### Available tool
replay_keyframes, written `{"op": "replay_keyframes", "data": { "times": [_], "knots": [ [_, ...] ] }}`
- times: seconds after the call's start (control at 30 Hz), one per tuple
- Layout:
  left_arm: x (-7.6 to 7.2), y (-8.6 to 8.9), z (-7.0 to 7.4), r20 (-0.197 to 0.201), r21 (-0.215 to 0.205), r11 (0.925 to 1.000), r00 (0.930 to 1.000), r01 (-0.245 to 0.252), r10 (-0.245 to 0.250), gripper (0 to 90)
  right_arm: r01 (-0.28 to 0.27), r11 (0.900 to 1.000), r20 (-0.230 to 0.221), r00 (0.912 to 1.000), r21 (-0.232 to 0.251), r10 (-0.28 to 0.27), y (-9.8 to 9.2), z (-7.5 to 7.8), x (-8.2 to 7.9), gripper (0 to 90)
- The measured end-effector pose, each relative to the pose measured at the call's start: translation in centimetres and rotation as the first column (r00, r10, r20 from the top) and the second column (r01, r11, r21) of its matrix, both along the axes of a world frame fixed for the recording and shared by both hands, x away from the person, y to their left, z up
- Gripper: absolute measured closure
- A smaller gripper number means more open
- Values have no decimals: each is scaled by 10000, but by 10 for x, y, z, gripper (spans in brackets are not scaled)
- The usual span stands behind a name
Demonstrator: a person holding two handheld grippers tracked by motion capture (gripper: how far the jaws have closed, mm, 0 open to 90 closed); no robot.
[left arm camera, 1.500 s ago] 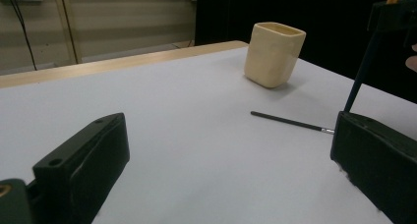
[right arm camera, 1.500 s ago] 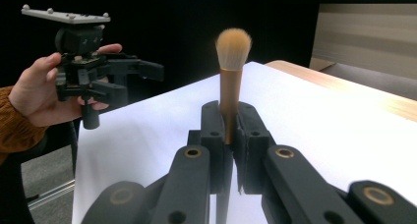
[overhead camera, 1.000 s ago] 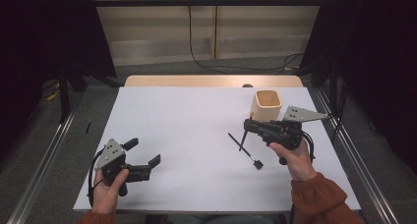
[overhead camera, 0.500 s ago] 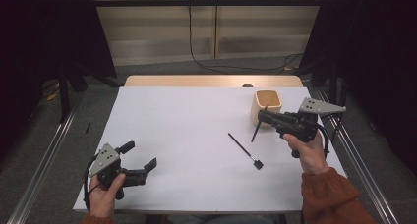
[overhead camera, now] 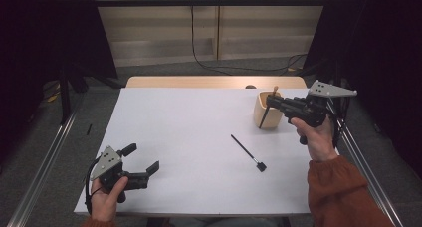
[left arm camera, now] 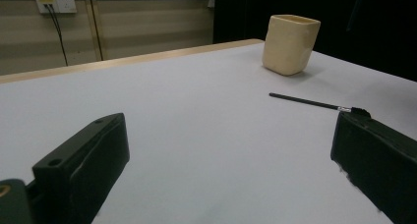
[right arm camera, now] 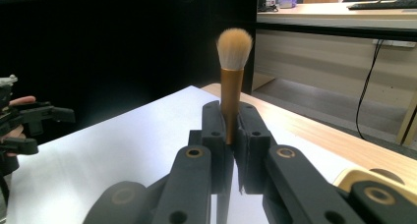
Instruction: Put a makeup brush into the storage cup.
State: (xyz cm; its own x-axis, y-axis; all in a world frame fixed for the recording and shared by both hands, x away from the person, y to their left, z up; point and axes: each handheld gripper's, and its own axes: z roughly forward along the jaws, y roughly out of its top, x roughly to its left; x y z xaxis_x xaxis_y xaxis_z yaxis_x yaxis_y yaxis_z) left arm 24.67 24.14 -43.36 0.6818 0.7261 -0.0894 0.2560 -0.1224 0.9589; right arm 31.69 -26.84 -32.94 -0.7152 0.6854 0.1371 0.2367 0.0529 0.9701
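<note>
A beige cup (overhead camera: 267, 118) stands at the right back of the white table (overhead camera: 194, 122); the left gripper view has the cup (left arm camera: 289, 43) too. My right gripper (overhead camera: 271, 102) is shut on a makeup brush (right arm camera: 231, 81), gold ferrule and pale bristles up. Its dark handle (overhead camera: 263, 116) hangs down in front of the cup. A thin black brush (overhead camera: 247, 153) lies flat on the table, left of and nearer than the cup. My left gripper (overhead camera: 143, 158) rests open at the near left corner with nothing between its fingers.
A bare wooden strip (overhead camera: 199, 81) runs along the table's back edge. Metal rails (overhead camera: 45, 162) flank the table on the floor. A black cable (overhead camera: 199, 48) hangs down the back wall. My left gripper (right arm camera: 29, 126) appears at the left of the right gripper view.
My right gripper has risen and moved right and back to the cup, carrying the makeup brush upright. The left gripper has drifted slightly toward the near left corner.
</note>
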Motion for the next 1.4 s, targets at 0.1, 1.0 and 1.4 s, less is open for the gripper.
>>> {"op": "replay_keyframes", "data": {
  "times": [0.1, 1.0, 1.4],
  "knots": [
    [0, 0, 0, 15, 10, 10000, 10000, 7, -7, 11, 89, 10000, 2, 10000, 11, -89, -2, 3, 5, 845],
    [-3, 0, 2, 64, -84, 10000, 10000, -16, 17, 11, 801, 9967, 192, 9966, -107, -799, -14, 30, 37, 845],
    [-4, 1, 2, 96, -76, 10000, 10000, -7, 8, 11, 1244, 9919, 182, 9921, -244, -1239, -20, 31, 51, 846]
  ]
}}
